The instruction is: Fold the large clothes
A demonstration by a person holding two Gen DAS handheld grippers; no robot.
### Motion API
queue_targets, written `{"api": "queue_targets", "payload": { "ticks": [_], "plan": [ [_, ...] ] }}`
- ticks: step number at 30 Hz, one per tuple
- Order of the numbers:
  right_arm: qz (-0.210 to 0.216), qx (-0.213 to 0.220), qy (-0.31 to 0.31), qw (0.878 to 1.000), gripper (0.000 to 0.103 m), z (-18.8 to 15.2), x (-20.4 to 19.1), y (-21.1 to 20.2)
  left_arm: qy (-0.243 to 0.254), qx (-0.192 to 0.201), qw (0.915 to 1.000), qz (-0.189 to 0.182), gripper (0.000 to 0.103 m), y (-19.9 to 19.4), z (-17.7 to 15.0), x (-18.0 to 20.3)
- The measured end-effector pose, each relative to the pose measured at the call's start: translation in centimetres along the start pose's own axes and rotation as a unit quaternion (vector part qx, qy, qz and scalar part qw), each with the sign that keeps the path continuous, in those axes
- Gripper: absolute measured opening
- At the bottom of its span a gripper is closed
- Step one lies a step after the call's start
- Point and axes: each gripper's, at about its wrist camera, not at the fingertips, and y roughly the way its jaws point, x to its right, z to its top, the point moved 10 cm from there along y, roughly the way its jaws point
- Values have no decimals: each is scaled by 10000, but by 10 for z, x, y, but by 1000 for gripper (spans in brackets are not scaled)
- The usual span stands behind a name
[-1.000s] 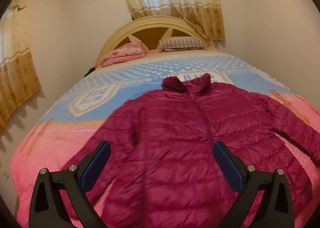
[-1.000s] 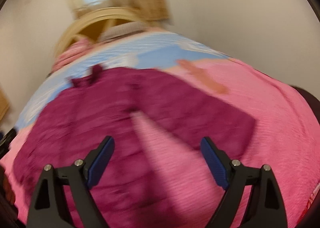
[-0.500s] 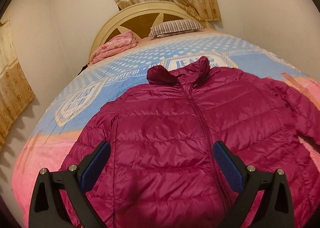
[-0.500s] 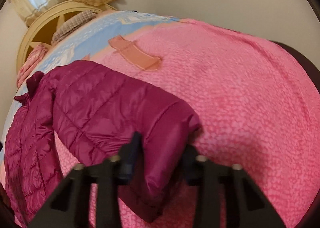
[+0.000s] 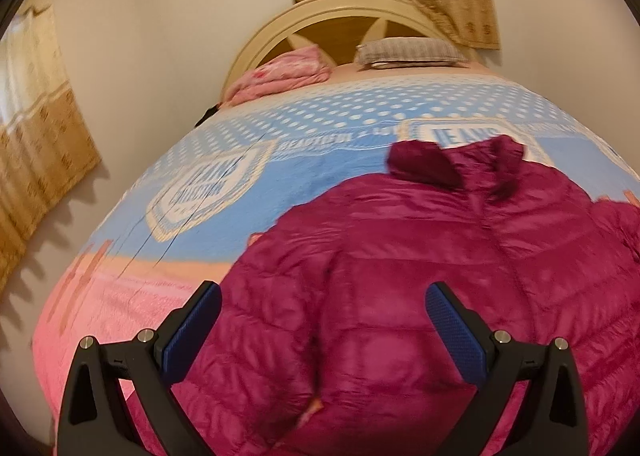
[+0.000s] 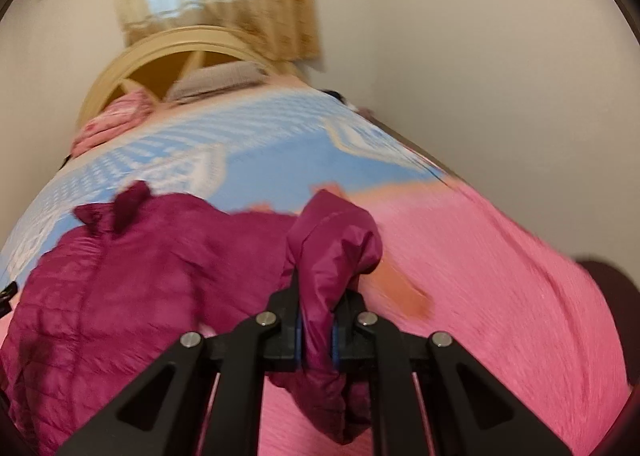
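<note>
A magenta quilted jacket (image 5: 440, 276) lies front up on the bed, collar toward the headboard. My left gripper (image 5: 323, 292) hovers open over its left shoulder and sleeve, with nothing between the blue pads (image 5: 456, 332). In the right wrist view the jacket body (image 6: 140, 268) lies at the left. The jaws of my right gripper (image 6: 318, 320) are closing, and its pads pinch the end of the right sleeve (image 6: 332, 240). The sleeve bunches up above the fingers, lifted off the cover. The cuff hangs below the jaws.
The bed cover (image 5: 248, 192) is blue with white dots at the head and pink (image 6: 500, 276) at the foot. A pink folded blanket (image 5: 280, 74) and a striped pillow (image 5: 408, 50) lie by the cream headboard (image 5: 340, 8). Walls and curtains flank the bed.
My right gripper went from wide open to pinching the sleeve end and has lifted it off the bed. My left gripper has moved left, so the jacket sits further right in its view.
</note>
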Motion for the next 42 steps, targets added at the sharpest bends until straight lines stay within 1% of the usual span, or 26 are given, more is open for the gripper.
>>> {"api": "queue_targets", "payload": {
  "ticks": [4, 7, 11, 12, 16, 18, 22, 25, 27, 28, 29, 30, 31, 34, 35, 37, 40, 42],
  "plan": [
    [316, 184, -571, 9977, 11, 18, -72, 2, -153, -12, 9998, 143, 102, 11, 2, -22],
    [567, 283, -996, 9930, 11, 23, -131, 6, -204, -46, 9995, 218, 102, 20, 2, -38],
    [839, 292, -1469, 9852, 11, 22, -194, 17, -299, -98, 9985, 445, 102, 36, 0, -68],
    [904, 279, -1599, 9826, 11, 19, -211, 21, -331, -106, 9983, 474, 102, 38, -1, -74],
    [1114, 145, -1875, 9758, 11, 5, -258, 39, -525, -231, 9964, 627, 102, 55, -12, -102],
    [1176, 105, -2043, 9718, 11, -6, -283, 52, -535, -315, 9959, 663, 102, 63, -19, -107],
    [1259, -96, -2204, 9672, 11, -32, -322, 80, -488, -437, 9956, 672, 102, 75, -31, -103],
    [1257, -283, -2275, 9652, 12, -56, -335, 99, -409, -467, 9959, 663, 102, 80, -37, -96],
    [1259, -429, -2304, 9640, 19, -68, -335, 109, -352, -480, 9957, 705, 102, 82, -38, -94],
    [1267, -490, -2272, 9643, 26, -71, -331, 110, -352, -481, 9957, 706, 102, 82, -38, -94],
    [1350, -563, -2225, 9639, 47, -74, -330, 110, -366, -467, 9958, 695, 102, 81, -37, -94],
    [1510, -642, -2162, 9625, 62, -76, -329, 107, -368, -452, 9958, 712, 102, 79, -36, -95],
    [1657, -670, -2117, 9609, 62, -75, -329, 103, -379, -435, 9956, 739, 102, 78, -33, -96],
    [1898, -609, -2057, 9581, 62, -70, -331, 84, -520, -413, 9945, 808, 102, 72, -26, -101],
    [2014, -614, -1994, 9570, 64, -70, -334, 77, -605, -415, 9936, 856, 102, 68, -23, -104],
    [2176, -583, -1953, 9545, 64, -68, -338, 64, -827, -388, 9914, 939, 102, 59, -16, -110],
    [2390, -504, -1894, 9510, 64, -63, -341, 43, -973, -285, 9909, 888, 102, 47, -5, -109],
    [2569, -451, -1857, 9474, 65, -59, -341, 29, -965, -219, 9911, 887, 102, 40, 3, -104]
  ]
}}
